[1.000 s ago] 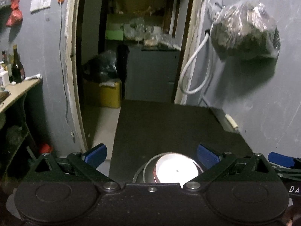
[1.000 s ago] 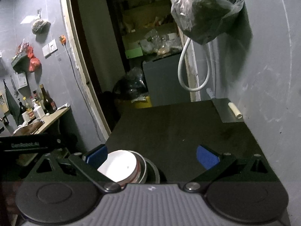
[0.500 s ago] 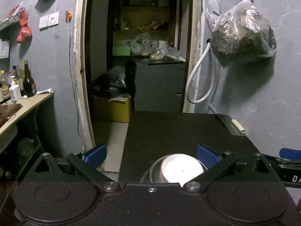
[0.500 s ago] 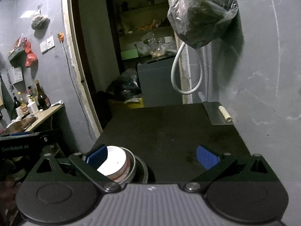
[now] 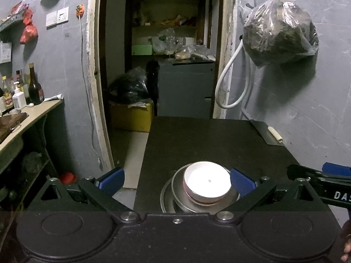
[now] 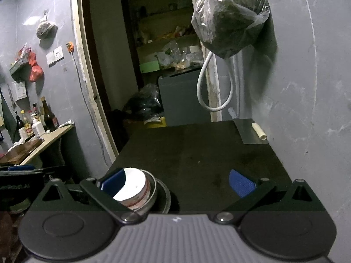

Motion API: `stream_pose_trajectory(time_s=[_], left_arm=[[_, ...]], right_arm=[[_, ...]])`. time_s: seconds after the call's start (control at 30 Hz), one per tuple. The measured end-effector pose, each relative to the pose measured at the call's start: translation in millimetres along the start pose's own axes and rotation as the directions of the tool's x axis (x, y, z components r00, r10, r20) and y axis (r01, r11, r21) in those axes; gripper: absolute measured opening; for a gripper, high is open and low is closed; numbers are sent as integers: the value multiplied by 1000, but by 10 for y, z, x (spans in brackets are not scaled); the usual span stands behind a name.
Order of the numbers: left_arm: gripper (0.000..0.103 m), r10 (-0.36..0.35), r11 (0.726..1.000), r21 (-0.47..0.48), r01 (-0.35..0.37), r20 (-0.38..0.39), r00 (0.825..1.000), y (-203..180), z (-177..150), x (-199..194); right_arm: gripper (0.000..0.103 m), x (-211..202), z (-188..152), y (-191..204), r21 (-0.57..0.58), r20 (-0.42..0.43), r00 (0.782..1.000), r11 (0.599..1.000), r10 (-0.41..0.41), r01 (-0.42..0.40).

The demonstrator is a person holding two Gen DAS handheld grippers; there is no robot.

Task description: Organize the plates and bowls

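My left tool (image 5: 176, 180) gapes wide over the white bowl (image 5: 207, 183) stacked on metal plates (image 5: 175, 194); my right tool (image 6: 177, 182), equally wide, shows bare bench (image 6: 208, 153).

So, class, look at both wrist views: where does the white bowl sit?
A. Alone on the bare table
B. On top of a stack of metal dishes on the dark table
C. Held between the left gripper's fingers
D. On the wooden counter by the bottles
B: the white bowl rests on the metal dishes stacked on the dark table, and both grippers are open and holding nothing.
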State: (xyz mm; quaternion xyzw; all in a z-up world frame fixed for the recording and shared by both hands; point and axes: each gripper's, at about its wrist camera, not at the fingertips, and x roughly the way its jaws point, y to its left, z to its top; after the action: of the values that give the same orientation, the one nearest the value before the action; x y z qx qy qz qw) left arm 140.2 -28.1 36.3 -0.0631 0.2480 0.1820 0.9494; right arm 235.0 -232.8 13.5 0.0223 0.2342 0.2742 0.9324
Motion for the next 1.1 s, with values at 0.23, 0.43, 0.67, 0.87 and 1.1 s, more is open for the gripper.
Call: stream_pose_trajectory(time_s=[0.23,0.43,0.67,0.87,1.1], left_arm=[[102,-28,999,16,28,-1,1000,32,-27,-26],[102,-77,997,2,77,9,997,155,-74,-35],[102,-158,987,12,158,20,987,308,-95,-94],[102,-190,982,26,189,24,981,452,-100,-183],[102,-224,974,32,223,33,974,626,-131,-275]], right_arm=[[103,-19,-11,42,-3,-2,1000,1000,-17,17],[103,-92,-25,148,-31,-10,998,998,-55,55],[103,-232,-12,334,-41,7,993,992,-116,116],[103,-377,-52,553,-30,38,986,986,-164,165],[103,-537,-115,742,-13,66,973,975,-220,222]])
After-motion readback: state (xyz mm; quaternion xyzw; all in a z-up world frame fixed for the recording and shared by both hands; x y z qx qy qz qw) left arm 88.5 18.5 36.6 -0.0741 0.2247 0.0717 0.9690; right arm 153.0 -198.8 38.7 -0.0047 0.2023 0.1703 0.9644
